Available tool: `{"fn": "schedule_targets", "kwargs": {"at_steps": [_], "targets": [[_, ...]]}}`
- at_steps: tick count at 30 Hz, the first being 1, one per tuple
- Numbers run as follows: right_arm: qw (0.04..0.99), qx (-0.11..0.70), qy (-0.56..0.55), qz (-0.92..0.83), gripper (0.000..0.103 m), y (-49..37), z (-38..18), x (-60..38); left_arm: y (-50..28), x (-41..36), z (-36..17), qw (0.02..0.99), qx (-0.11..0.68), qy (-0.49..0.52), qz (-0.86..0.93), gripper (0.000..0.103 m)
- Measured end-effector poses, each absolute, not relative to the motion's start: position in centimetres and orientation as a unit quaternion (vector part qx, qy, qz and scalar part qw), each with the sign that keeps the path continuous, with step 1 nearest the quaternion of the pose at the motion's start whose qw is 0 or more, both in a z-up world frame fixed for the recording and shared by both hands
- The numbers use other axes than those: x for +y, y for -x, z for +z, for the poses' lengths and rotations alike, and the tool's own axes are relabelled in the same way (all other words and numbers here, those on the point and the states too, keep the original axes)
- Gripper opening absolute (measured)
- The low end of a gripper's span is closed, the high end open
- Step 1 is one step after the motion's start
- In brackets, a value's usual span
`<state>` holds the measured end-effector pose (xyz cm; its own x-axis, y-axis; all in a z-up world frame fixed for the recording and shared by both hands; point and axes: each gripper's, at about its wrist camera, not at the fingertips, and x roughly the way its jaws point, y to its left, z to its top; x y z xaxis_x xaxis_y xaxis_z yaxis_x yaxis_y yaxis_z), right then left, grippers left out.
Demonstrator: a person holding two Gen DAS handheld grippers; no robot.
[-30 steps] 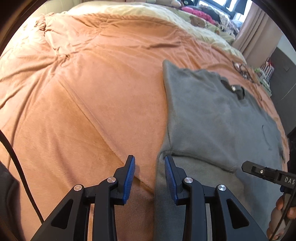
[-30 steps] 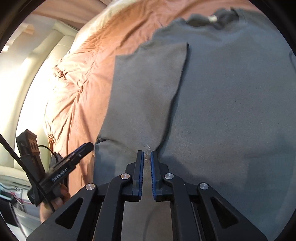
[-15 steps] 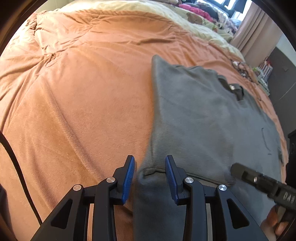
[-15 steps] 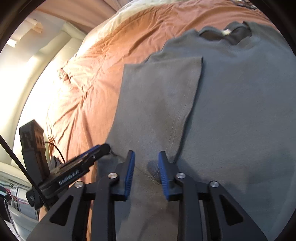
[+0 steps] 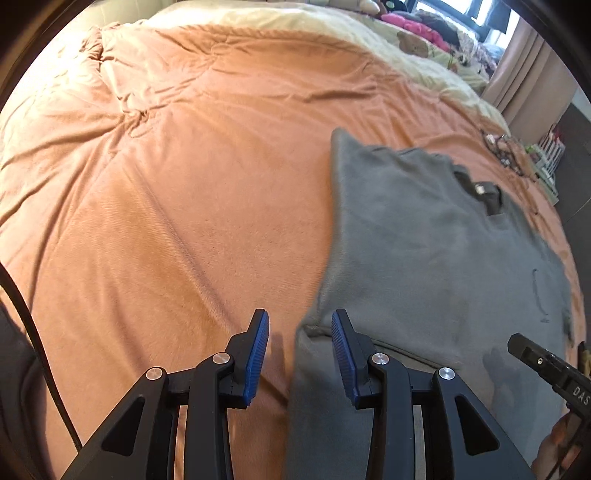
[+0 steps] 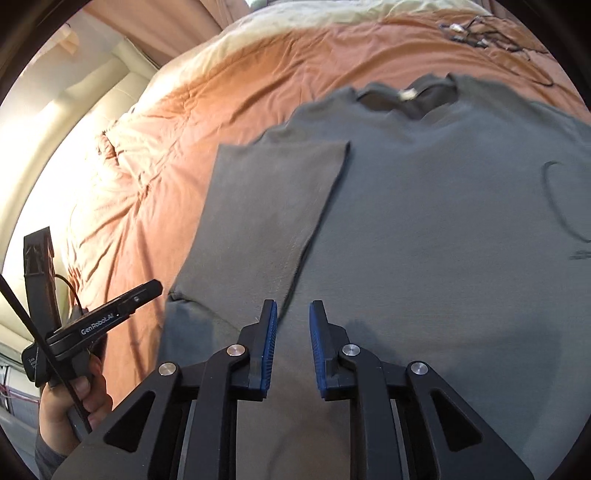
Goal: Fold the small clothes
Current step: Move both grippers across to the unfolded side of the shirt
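Gray T-shirt (image 6: pixel 424 229) lying flat on orange blanket (image 5: pixel 166 206), sleeve folded inward; left gripper (image 5: pixel 300 325) and right gripper (image 6: pixel 293 317) hovering wide apart, holding nothing.

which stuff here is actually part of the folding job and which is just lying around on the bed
Part of the job:
- grey t-shirt, its left sleeve already folded in
- left tongs, open
- right tongs, open

Just lying about:
- tangle of cables
- pile of clothes
- orange blanket underneath
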<state>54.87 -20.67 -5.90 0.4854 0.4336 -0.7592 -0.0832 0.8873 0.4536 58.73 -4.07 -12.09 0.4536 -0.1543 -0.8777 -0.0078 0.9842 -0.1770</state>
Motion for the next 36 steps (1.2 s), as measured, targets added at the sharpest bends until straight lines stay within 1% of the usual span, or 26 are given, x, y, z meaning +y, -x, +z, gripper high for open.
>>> {"fn": "schedule_targets", "kwargs": {"at_steps": [2,3,5,6,7,8,10,11,12,13,15,18,23,25,28,36], "targets": [[0.846,0.480,-0.176,0.152,0.015,-53.6,-4.8,-21.9,-58.0,-4.3,-11.0,0.851,0.516,0.081,-0.050,0.039],[0.848,0.478,-0.172,0.149,0.017,-52.8,-4.1,-22.3,-57.5,-4.5,-10.4,0.852,0.514,0.082,-0.055,0.039],[0.853,0.472,-0.169,0.145,0.034,-51.4,-3.1,-23.2,-56.7,-5.1,-9.3,0.854,0.510,0.082,-0.066,0.039],[0.858,0.465,-0.168,0.140,0.053,-50.4,-2.2,-23.8,-56.3,-5.4,-8.7,0.855,0.507,0.083,-0.072,0.040],[0.862,0.459,-0.167,0.137,0.067,-49.8,-1.4,-24.2,-55.9,-5.7,-8.1,0.856,0.506,0.082,-0.076,0.043],[0.865,0.454,-0.165,0.135,0.069,-49.1,-0.8,-24.6,-55.3,-6.1,-7.4,0.857,0.502,0.082,-0.081,0.046],[0.870,0.447,-0.159,0.132,0.072,-47.4,0.5,-25.4,-54.3,-6.6,-6.2,0.861,0.494,0.082,-0.091,0.062],[0.872,0.445,-0.157,0.130,0.075,-46.6,1.0,-25.6,-53.8,-6.8,-5.5,0.864,0.488,0.083,-0.096,0.068],[0.875,0.442,-0.154,0.124,0.083,-45.6,1.7,-26.0,-53.2,-7.0,-4.7,0.867,0.481,0.083,-0.101,0.080],[0.878,0.437,-0.151,0.122,0.085,-44.9,2.2,-26.3,-52.7,-7.3,-4.1,0.871,0.474,0.082,-0.104,0.091],[0.886,0.427,-0.143,0.110,0.085,-43.2,3.3,-27.1,-51.5,-7.9,-2.5,0.877,0.461,0.075,-0.112,0.102],[0.890,0.423,-0.137,0.099,0.091,-40.7,4.8,-27.9,-49.9,-8.8,-0.4,0.887,0.442,0.065,-0.121,0.102],[0.901,0.407,-0.129,0.074,0.095,-36.3,7.3,-29.6,-47.4,-9.8,2.1,0.886,0.429,0.084,-0.153,0.102],[0.906,0.400,-0.126,0.062,0.103,-34.6,8.3,-30.4,-46.4,-10.4,3.1,0.889,0.419,0.083,-0.165,0.102],[0.912,0.393,-0.110,0.029,0.103,-32.5,9.5,-31.2,-45.1,-11.2,4.3,0.892,0.410,0.082,-0.173,0.102],[0.911,0.389,-0.135,0.012,0.103,-26.9,11.5,-34.2,-40.9,-13.9,7.3,0.901,0.380,0.071,-0.197,0.102]]}}
